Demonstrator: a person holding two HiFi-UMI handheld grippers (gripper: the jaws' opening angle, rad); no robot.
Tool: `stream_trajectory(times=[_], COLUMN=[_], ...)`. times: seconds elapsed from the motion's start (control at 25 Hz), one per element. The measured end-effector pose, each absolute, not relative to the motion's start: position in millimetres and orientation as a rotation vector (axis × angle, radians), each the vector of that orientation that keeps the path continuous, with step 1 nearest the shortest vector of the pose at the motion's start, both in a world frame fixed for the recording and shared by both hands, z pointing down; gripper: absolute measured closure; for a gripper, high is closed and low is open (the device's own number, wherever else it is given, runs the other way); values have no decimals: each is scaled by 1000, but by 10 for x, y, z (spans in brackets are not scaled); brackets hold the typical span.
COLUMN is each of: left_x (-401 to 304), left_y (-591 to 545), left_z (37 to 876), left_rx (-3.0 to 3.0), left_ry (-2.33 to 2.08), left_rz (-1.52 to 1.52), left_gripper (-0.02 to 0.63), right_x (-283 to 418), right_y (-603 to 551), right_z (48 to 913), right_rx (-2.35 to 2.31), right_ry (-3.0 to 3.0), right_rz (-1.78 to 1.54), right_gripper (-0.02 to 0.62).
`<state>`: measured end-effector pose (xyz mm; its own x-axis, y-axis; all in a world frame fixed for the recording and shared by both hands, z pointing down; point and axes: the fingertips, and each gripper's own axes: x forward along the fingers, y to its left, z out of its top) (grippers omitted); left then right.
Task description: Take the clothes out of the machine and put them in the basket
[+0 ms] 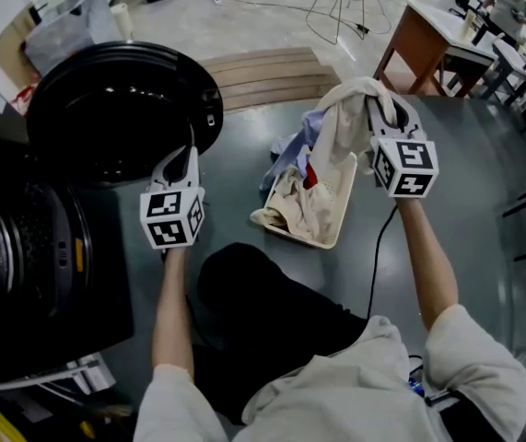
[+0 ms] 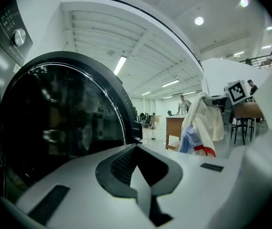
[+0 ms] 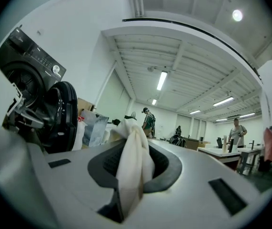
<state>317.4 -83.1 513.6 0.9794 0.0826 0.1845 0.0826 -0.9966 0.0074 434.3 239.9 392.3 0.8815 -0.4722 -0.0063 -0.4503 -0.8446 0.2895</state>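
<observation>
Grey workshop floor (image 1: 244, 155): part-filled basket (image 1: 344, 205). Directly above it, the right gripper (image 1: 384, 110) clamps a cream garment (image 1: 341, 122), poised for release. The left gripper (image 1: 187, 157), closed and empty, waits left of the basket, beside the machine door (image 1: 115, 109).

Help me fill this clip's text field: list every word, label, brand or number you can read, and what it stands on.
No text is readable.
Washing machine control panel: print around the knob, too small to read.
Cubes on the left gripper and right gripper: square patterns, no letters.
</observation>
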Motion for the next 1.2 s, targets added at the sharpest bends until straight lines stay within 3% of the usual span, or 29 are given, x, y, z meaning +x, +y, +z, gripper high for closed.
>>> stream_trajectory(times=[1.04,1.2], left_x=[3020,3007], left_y=[-937,-982], left_z=[5970,6068], left_rx=[-3176,-3184], left_ry=[-81,-71], left_rz=[-482,-505], left_gripper=[588,588], right_x=[4486,4434], right_y=[2552,2384], right_z=[7640,8028], right_rx=[2595,2538], right_ry=[-598,-672], right_rz=[881,1006], right_gripper=[511,466])
